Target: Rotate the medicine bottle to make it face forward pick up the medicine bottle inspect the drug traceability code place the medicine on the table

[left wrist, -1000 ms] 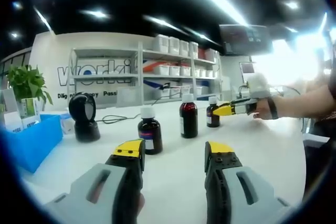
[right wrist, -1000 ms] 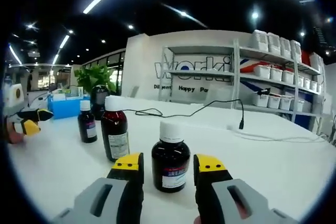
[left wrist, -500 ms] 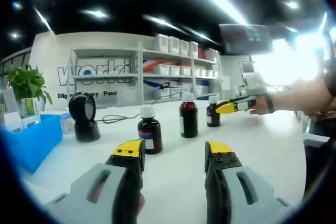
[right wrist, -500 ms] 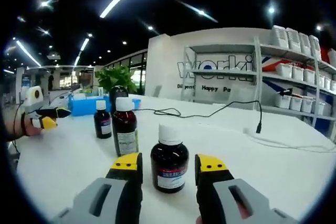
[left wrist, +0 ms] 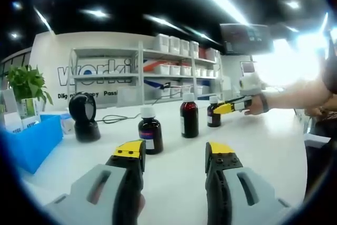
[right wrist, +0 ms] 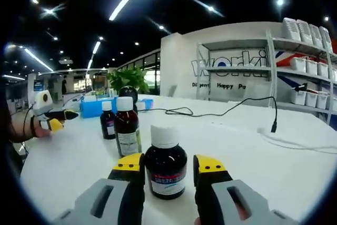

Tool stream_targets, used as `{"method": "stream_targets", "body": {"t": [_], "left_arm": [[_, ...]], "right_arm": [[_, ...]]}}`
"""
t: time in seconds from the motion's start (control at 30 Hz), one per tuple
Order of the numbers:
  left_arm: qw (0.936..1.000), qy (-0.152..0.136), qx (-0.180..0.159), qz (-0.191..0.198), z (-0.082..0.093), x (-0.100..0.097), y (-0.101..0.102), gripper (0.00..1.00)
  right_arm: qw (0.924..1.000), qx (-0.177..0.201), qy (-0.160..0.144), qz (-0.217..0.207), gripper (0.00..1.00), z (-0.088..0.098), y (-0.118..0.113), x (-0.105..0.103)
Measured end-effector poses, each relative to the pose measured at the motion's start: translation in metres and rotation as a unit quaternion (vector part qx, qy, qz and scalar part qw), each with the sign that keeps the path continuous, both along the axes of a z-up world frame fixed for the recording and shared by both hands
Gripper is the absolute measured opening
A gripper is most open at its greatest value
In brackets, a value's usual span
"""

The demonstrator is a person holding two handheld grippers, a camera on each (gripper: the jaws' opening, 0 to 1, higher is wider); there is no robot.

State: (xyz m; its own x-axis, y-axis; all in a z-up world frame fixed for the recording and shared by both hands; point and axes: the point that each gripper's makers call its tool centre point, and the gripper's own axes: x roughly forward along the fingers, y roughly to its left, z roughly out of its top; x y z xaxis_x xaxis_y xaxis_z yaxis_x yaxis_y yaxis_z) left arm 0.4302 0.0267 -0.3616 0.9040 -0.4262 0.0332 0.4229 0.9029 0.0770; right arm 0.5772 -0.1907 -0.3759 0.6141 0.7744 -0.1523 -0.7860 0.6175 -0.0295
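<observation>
Medicine bottle point(right wrist: 165, 160) is now set deeper between right gripper point(right wrist: 167, 164) jaws, not visibly clamped; grasp judged imminent. Left gripper point(left wrist: 174, 152) is held open, idle.

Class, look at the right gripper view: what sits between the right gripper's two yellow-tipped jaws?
A dark medicine bottle with a white cap and a label stands upright on the white table, between the right gripper jaws.
</observation>
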Motion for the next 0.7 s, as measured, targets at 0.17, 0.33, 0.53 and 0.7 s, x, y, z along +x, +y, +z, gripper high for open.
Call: {"method": "stream_targets", "body": {"t": [0.17,0.33,0.53,0.7], "left_arm": [[1.0,0.0,0.0,0.0,0.0001,0.0,0.0004,0.36],[1.0,0.0,0.0,-0.001,-0.0001,0.0003,0.0008,0.36],[1.0,-0.001,0.0,0.0,-0.0002,0.0008,0.0017,0.36],[1.0,-0.001,0.0,-0.001,-0.0003,0.0007,0.0015,0.36]], "right_arm": [[1.0,0.006,-0.001,-0.006,0.27,0.0004,-0.0012,0.0004],[0.9999,0.005,-0.003,-0.014,0.27,0.0011,-0.0037,0.0043],[0.9988,0.007,0.013,-0.046,0.27,0.0019,-0.0027,0.005],[0.9975,-0.01,0.0,-0.071,0.27,0.0015,-0.0026,-0.0011]]}}
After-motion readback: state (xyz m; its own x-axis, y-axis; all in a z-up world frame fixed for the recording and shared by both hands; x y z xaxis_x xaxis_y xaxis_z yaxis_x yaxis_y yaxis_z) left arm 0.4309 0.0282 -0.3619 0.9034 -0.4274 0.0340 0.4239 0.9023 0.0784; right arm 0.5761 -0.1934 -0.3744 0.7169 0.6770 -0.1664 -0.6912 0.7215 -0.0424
